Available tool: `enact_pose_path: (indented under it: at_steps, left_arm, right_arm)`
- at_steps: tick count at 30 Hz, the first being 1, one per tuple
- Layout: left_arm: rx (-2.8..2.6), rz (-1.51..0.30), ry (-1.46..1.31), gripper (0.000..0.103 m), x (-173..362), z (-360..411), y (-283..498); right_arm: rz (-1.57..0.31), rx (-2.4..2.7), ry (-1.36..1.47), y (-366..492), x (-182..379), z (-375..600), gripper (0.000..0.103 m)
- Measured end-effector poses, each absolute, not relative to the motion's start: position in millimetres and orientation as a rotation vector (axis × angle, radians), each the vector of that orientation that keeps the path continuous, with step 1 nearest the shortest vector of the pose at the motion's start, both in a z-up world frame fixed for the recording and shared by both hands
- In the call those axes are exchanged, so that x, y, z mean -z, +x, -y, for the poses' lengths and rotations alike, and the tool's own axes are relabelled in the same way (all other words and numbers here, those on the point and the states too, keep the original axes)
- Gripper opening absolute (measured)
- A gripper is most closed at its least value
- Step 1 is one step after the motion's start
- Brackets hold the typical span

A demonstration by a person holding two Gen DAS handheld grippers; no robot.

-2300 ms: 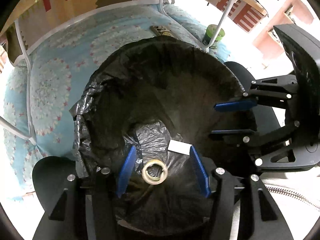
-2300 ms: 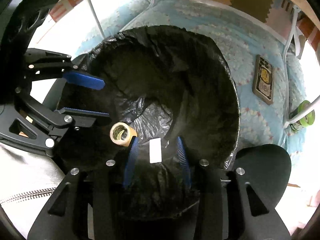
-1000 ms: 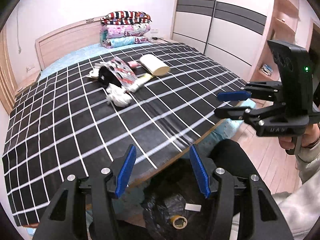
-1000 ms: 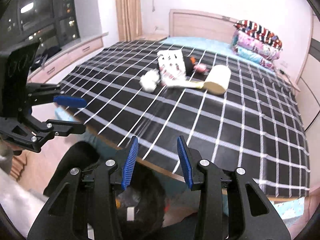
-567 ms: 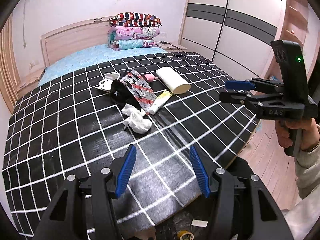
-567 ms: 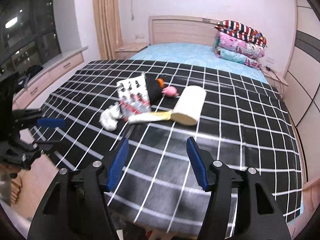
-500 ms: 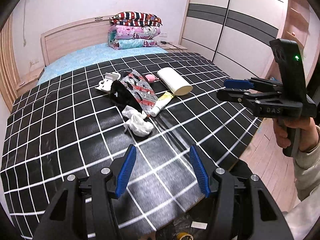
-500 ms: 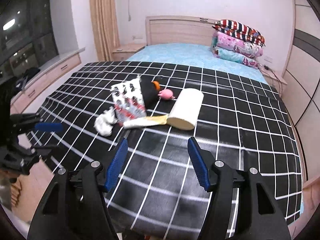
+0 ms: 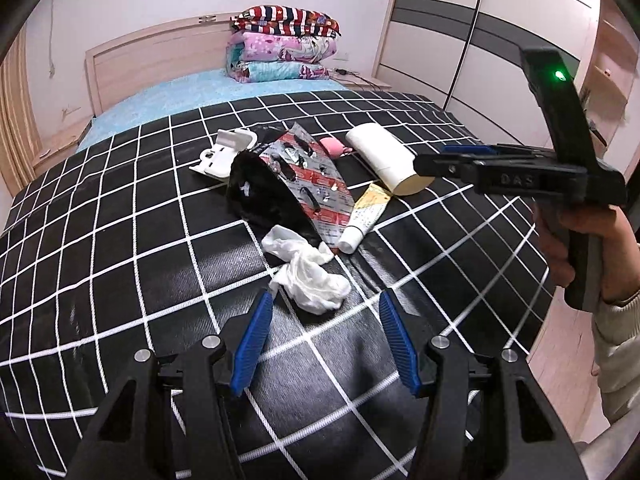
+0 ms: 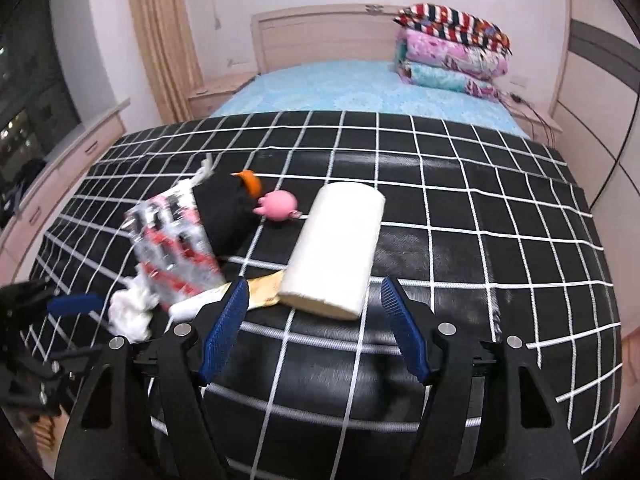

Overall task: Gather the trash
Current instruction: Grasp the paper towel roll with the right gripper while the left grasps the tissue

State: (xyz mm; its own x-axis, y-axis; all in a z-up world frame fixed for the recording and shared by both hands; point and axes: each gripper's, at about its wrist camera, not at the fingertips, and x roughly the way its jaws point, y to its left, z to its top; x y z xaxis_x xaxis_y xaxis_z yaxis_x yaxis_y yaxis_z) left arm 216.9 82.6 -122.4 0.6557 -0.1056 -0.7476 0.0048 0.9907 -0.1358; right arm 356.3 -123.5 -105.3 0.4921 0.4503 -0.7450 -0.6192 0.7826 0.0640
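Note:
A pile of items lies on the black checked bedspread [image 9: 120, 240]. A crumpled white tissue [image 9: 308, 276] lies nearest; my open, empty left gripper [image 9: 326, 336] is just short of it. Behind it are a red-and-silver wrapper [image 9: 316, 176], a black bag [image 9: 260, 196], a squeezed tube [image 9: 364, 216], a white paper roll [image 9: 384, 160], a pink toy [image 9: 332, 146] and a white plastic piece [image 9: 224, 152]. My right gripper [image 10: 314, 324] is open and empty, just in front of the paper roll [image 10: 336, 252]. The tissue [image 10: 130, 314] and wrapper [image 10: 172, 240] lie to its left.
Folded blankets [image 9: 280, 44] are stacked at the wooden headboard [image 9: 160, 56]. A wardrobe [image 9: 480, 40] stands on the right. Curtains and a window ledge [image 10: 80, 136] are on the left. The right gripper [image 9: 472, 160] also shows in the left wrist view, above the roll.
Both grippers have lifted out of the black trash bin, swung up to face the bed, and moved closer to the pile. Both stay open and empty.

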Motion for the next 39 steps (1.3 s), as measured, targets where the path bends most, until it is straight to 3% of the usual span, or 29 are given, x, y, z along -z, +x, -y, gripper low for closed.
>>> enact_pose_path:
  at_steps: [10,15,16,18,21,39]
  left_arm:
    - [0.050,-0.878,-0.139,0.053,132,-86,234]
    - [0.052,-0.896,-0.132,0.031,139,-85,239]
    - [0.051,-0.896,-0.119,0.029,140,-83,239]
    - [0.051,-0.894,-0.111,0.022,140,-81,238]
    - [0.041,-0.882,-0.124,0.018,138,-83,235]
    - [0.022,-0.803,-0.099,0.018,101,-63,188]
  right_arm:
    - [-0.890,-0.615,-0.221,386,128,110,0.068]
    - [-0.903,-0.598,-0.232,391,137,107,0.066]
    - [-0.900,-0.597,-0.236,391,137,108,0.052]
    - [-0.901,-0.602,-0.228,390,136,110,0.053]
    - [-0.906,-0.613,-0.211,389,135,114,0.052]
    - [-0.848,-0.658,-0.174,343,105,131,0.043]
